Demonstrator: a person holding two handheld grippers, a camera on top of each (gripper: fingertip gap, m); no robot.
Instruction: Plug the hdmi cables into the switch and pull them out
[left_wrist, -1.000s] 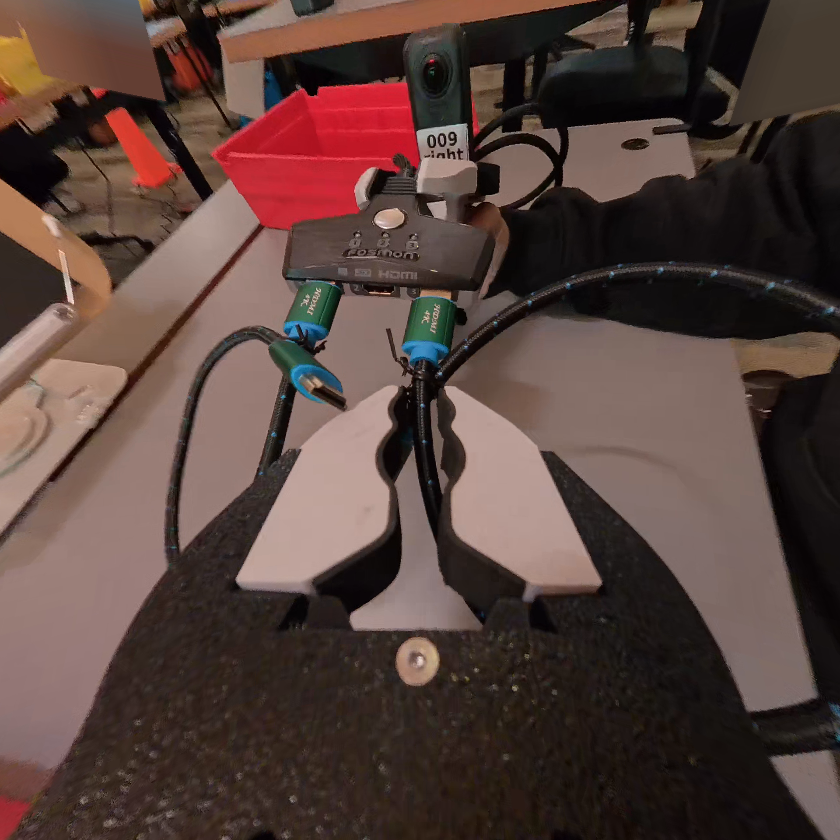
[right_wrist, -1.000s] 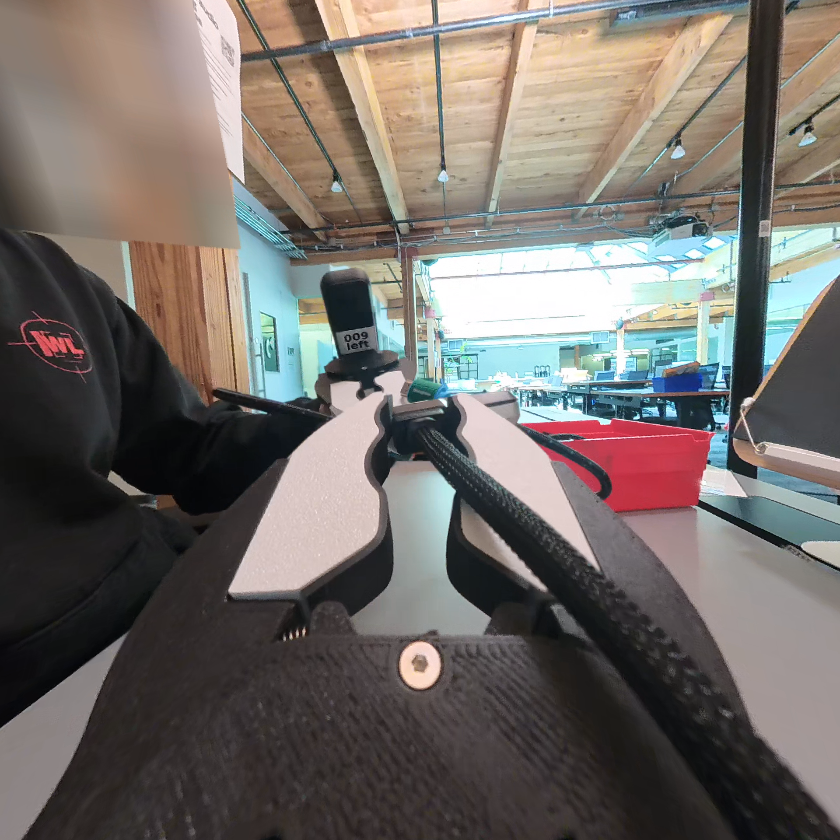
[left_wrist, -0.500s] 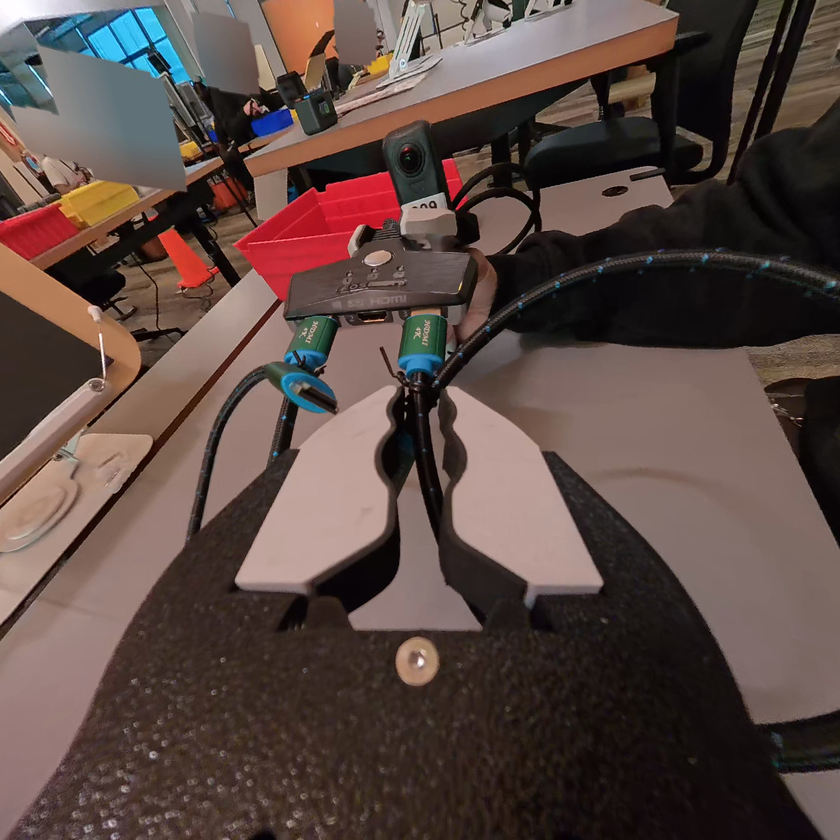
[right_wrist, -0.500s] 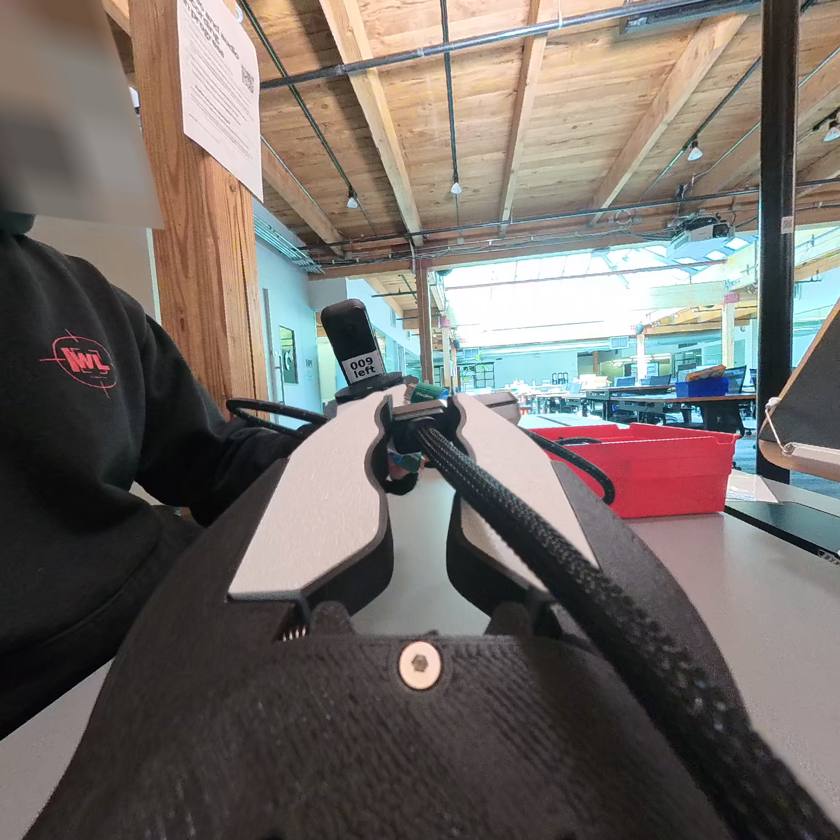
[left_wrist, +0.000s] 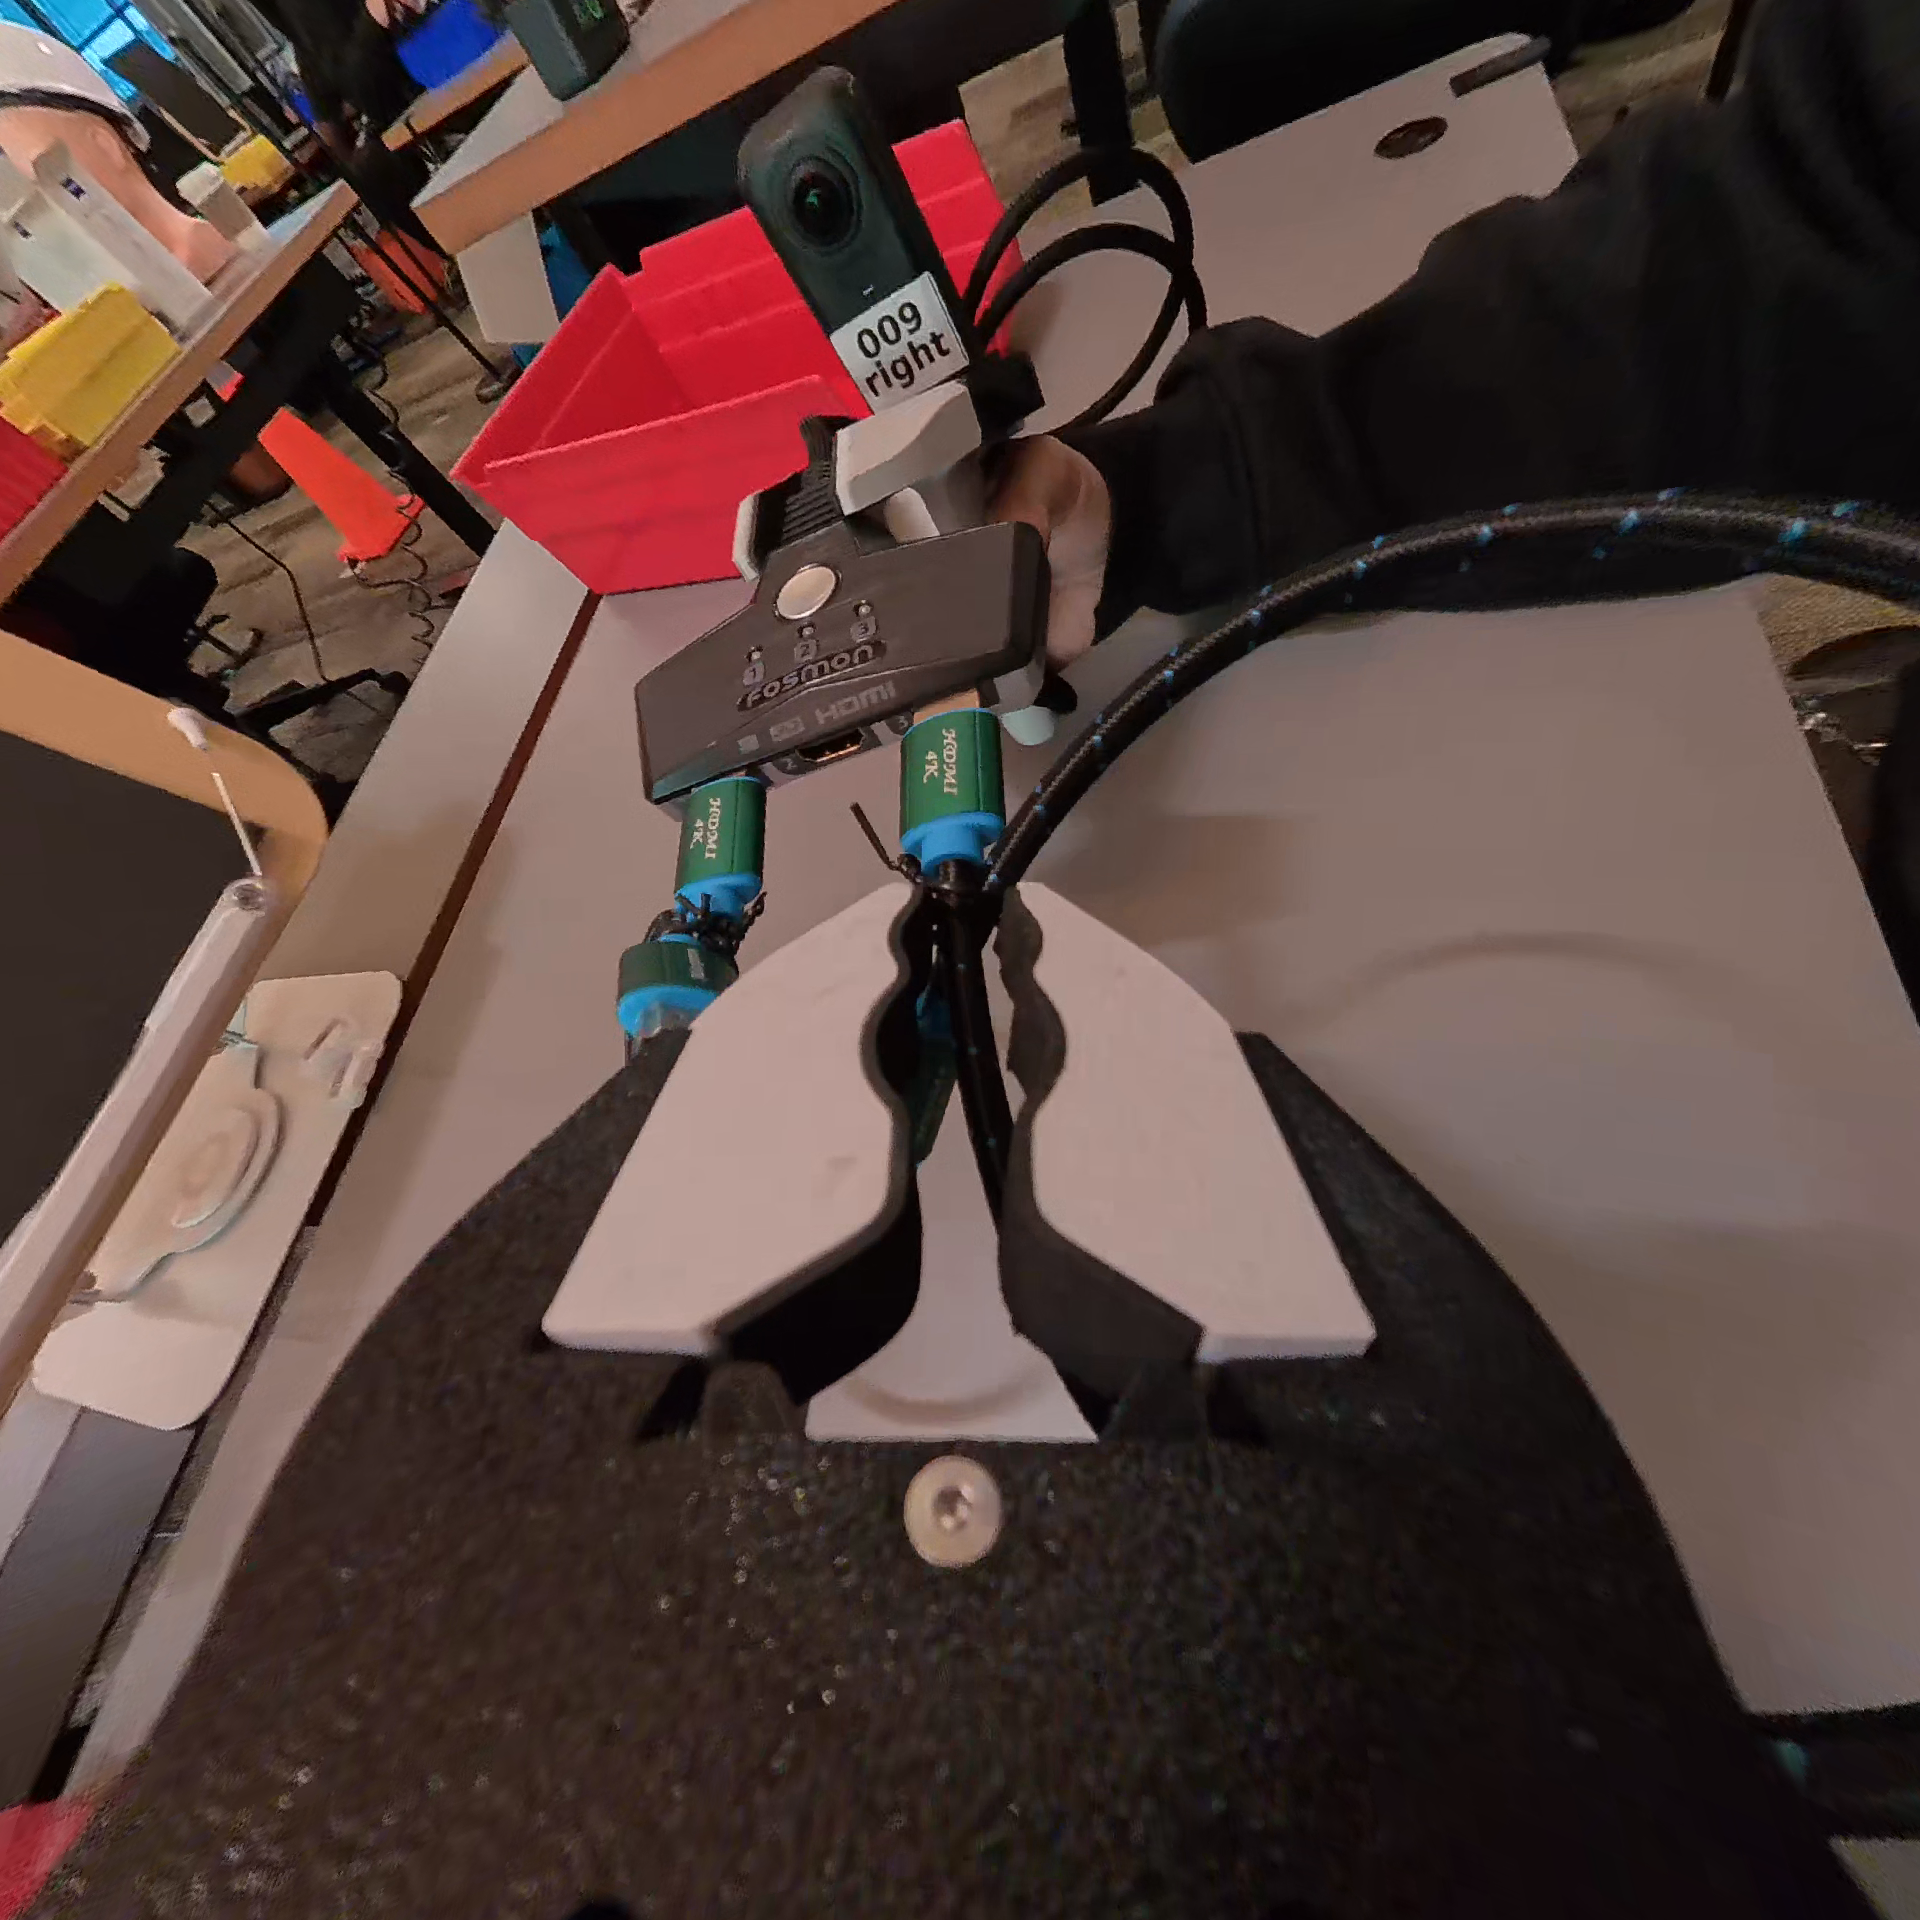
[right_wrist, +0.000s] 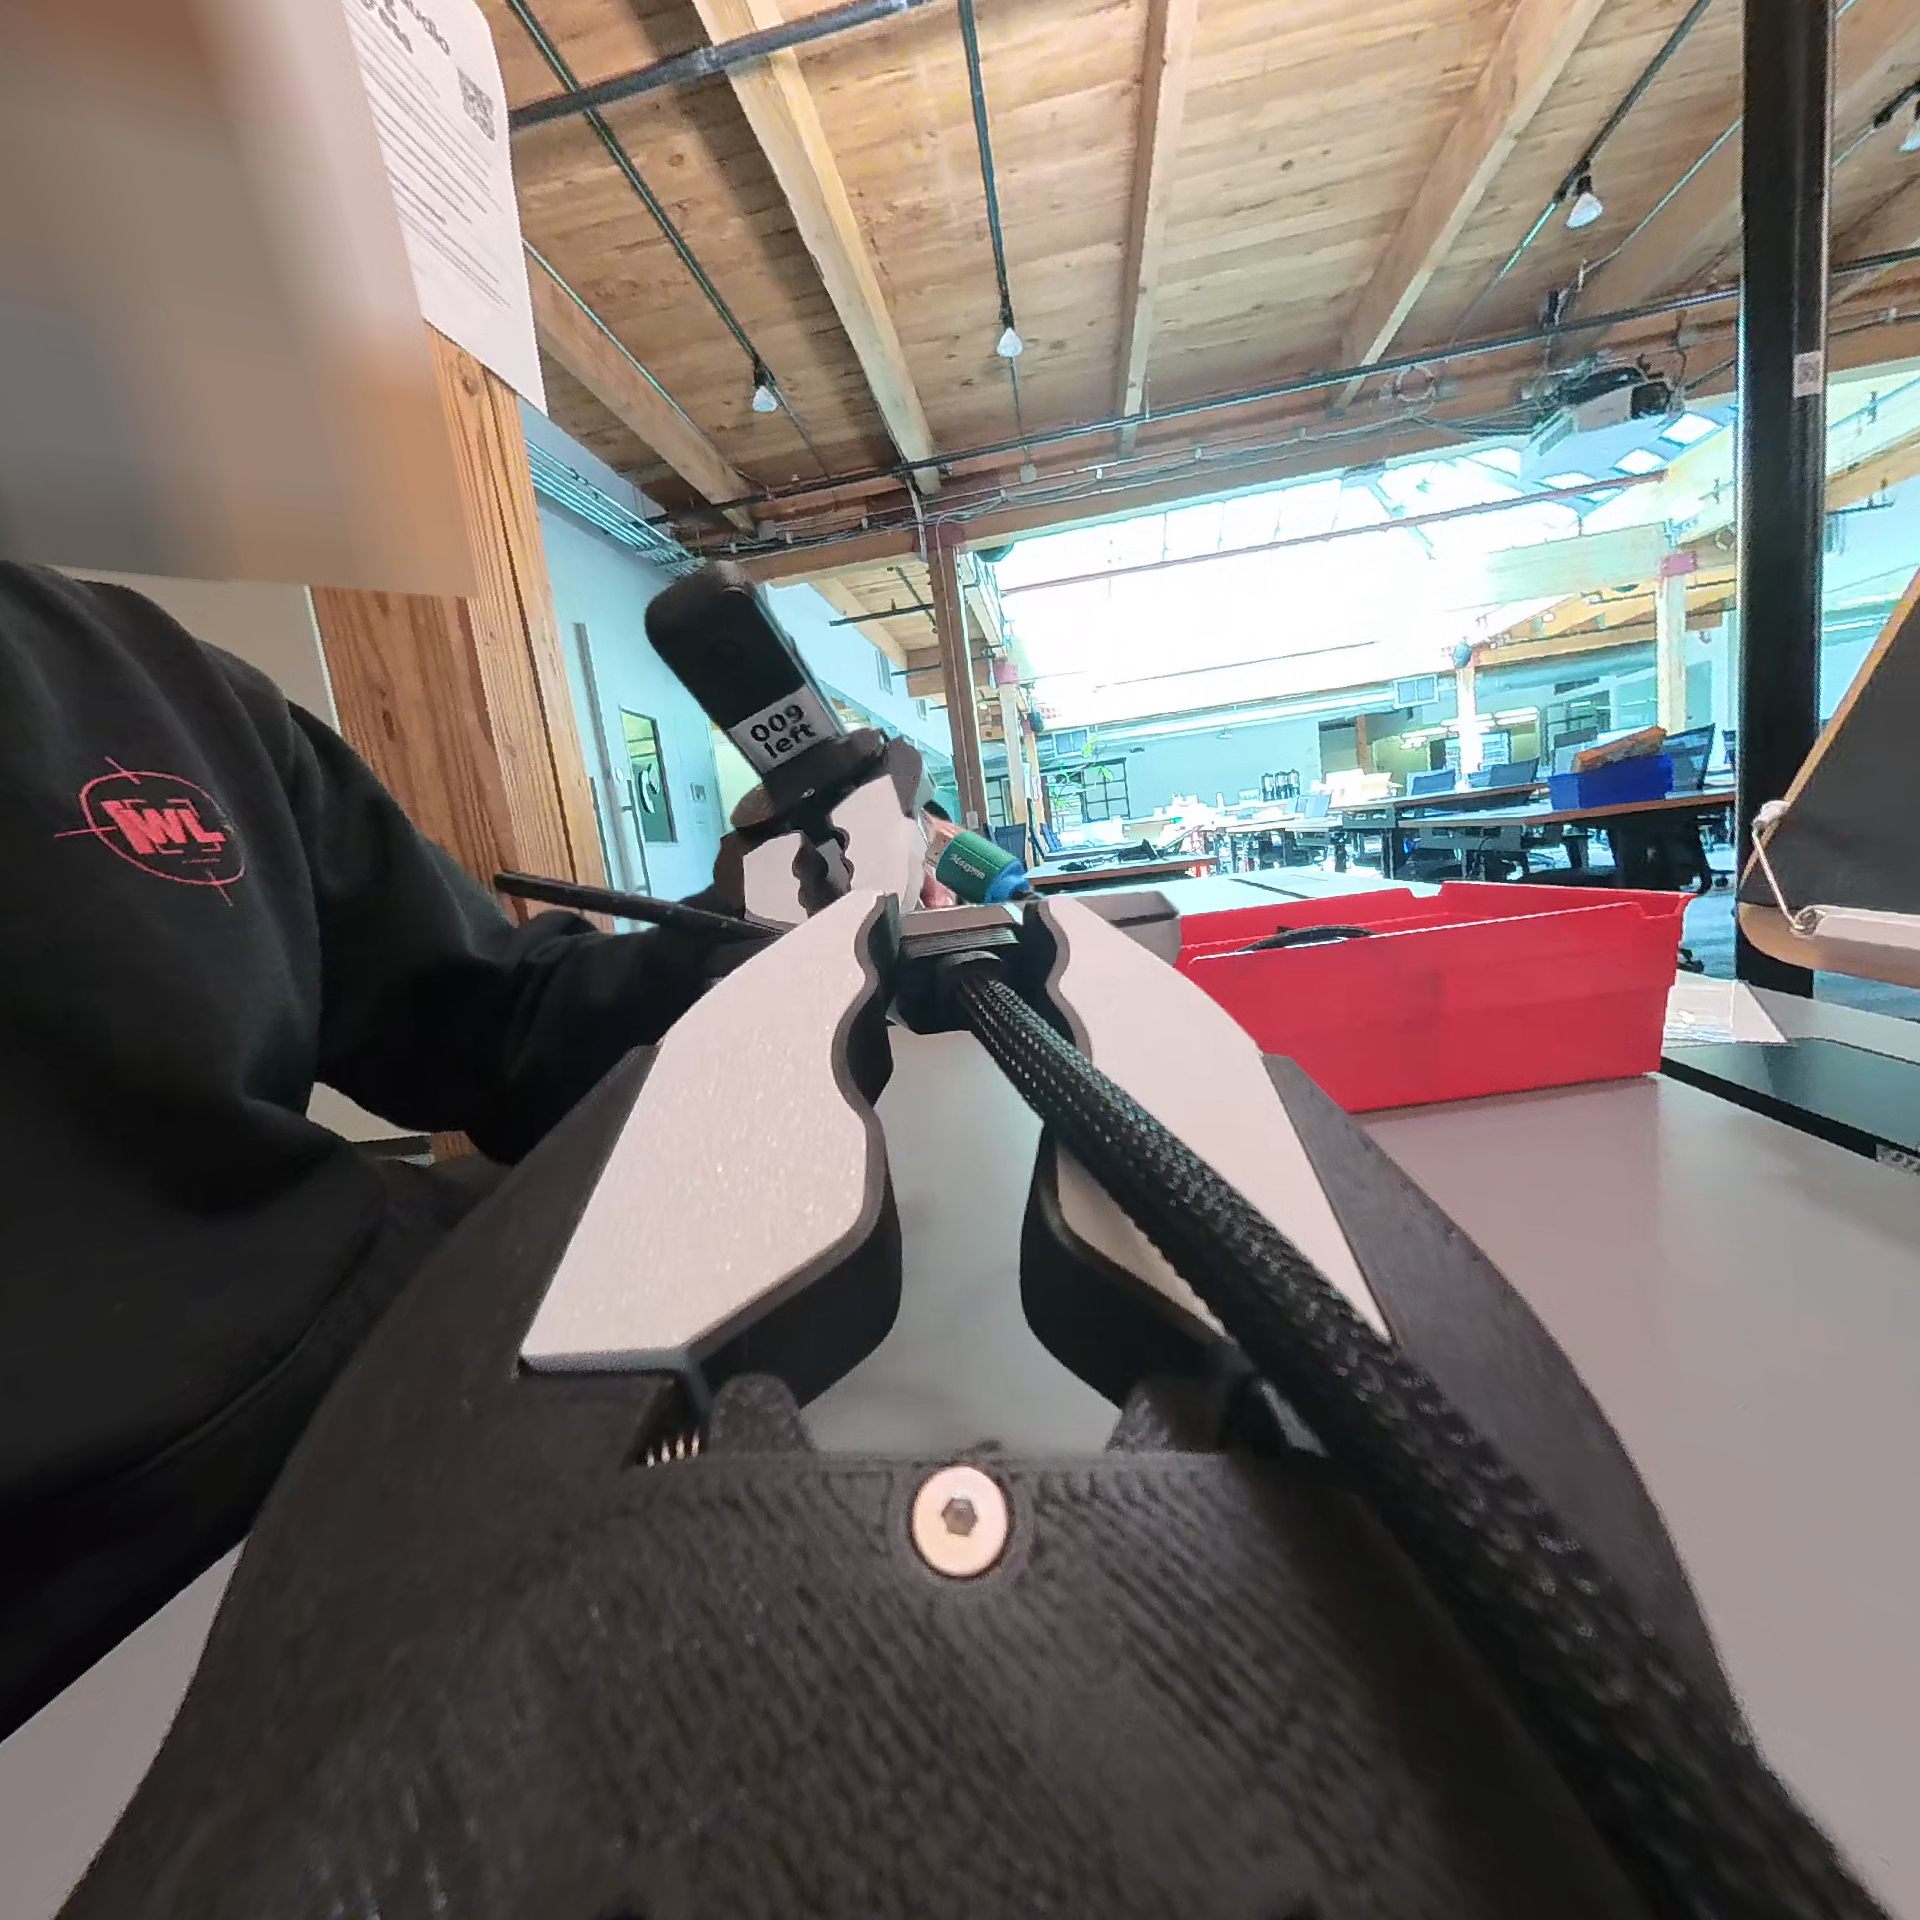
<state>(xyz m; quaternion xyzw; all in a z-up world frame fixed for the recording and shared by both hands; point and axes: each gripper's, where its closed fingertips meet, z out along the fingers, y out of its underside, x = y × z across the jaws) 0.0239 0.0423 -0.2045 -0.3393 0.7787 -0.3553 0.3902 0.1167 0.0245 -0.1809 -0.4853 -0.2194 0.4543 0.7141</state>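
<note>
- Workshop-type space with a wood-beam ceiling and rows of desks; everything happens over a grey tabletop (left_wrist: 1403, 935) with a red bin (left_wrist: 665, 457) toward 11 o'clock in the left wrist view.
- HDMI switch (left_wrist: 842, 665) is up off the table, pinched at its back end by the right gripper (right_wrist: 956, 925). In the right wrist view those jaws are nearly closed on the narrow end where the switch's own braided lead (right_wrist: 1195, 1195) comes out and runs back over the gripper body.
- Two green-shelled HDMI plugs are seated in the switch's front edge: left plug (left_wrist: 717, 842) at about 7 o'clock off the switch, right plug (left_wrist: 951, 784) at about 5 o'clock. Middle port (left_wrist: 831, 746) looks empty.
- Left gripper (left_wrist: 956, 935) has its jaws drawn close around the braided cable (left_wrist: 982, 1049) just behind the right plug, tips right by the plug's blue collar. Looks like a grip on the cord, not on the plug shell.
- A third, loose green plug (left_wrist: 665, 982) hangs near 9 o'clock of the left gripper's tips.
- My read: either this plug just went in or it's about to come out, can't tell which from one moment.
- Whichever it is, the next move needs a straight push or pull along the port axis while the right gripper braces the switch. Yanking on the cord at an angle could stress the strain relief or twist the switch out of the pinch.
</note>
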